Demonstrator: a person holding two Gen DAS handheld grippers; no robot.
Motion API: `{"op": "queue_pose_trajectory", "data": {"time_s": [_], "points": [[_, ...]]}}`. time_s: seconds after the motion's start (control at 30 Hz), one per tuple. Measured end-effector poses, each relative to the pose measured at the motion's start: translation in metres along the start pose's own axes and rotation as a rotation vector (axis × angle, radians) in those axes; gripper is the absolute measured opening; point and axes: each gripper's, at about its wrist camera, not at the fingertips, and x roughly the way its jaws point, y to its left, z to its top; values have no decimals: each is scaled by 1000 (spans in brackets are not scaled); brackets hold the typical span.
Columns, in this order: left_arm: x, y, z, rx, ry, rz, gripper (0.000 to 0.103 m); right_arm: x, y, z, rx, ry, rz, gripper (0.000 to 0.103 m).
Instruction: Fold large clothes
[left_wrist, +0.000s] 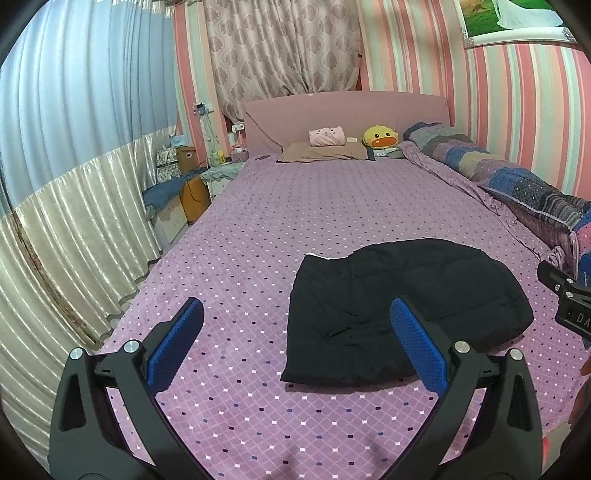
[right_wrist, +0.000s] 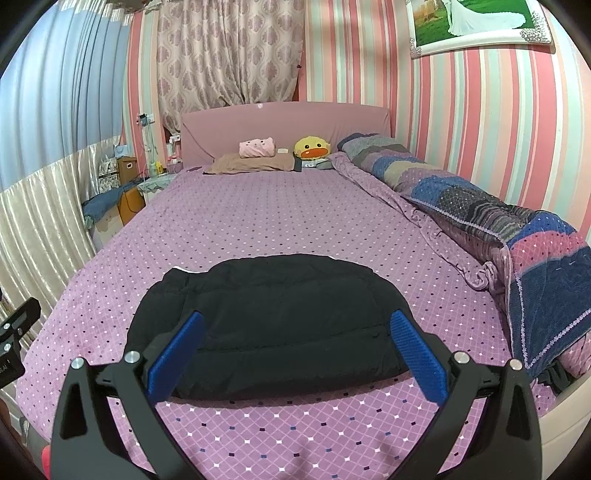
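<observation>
The black jacket (right_wrist: 269, 325) lay folded on the bed (right_wrist: 258, 218) near its foot — untouched. Your right gripper (right_wrist: 295, 354) hung spread wide before it, your left gripper (left_wrist: 295, 343) likewise gaped empty — just leftward.

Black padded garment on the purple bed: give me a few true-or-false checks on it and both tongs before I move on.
1. The black padded garment lies folded in a compact bundle on the purple diamond-patterned bedspread. True.
2. The right tongs are shut on the garment. False: they are open and grip nothing.
3. The left tongs are open. True.
4. A yellow duck plush toy sits on the garment. False: it sits by the headboard.
</observation>
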Motion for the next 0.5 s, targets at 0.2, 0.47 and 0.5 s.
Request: {"op": "queue_pose_trajectory", "data": {"time_s": [0.2,0.47,0.5], "points": [[-8,1,4,-3,-22,2,100,-6,1,3,-1,-13,0,101],[-7,3,5,-7,-14,-3,100,-8,1,3,0,-14,-2,101],[-6,4,6,-7,-10,-5,100,-8,1,3,0,-14,-1,101]]}}
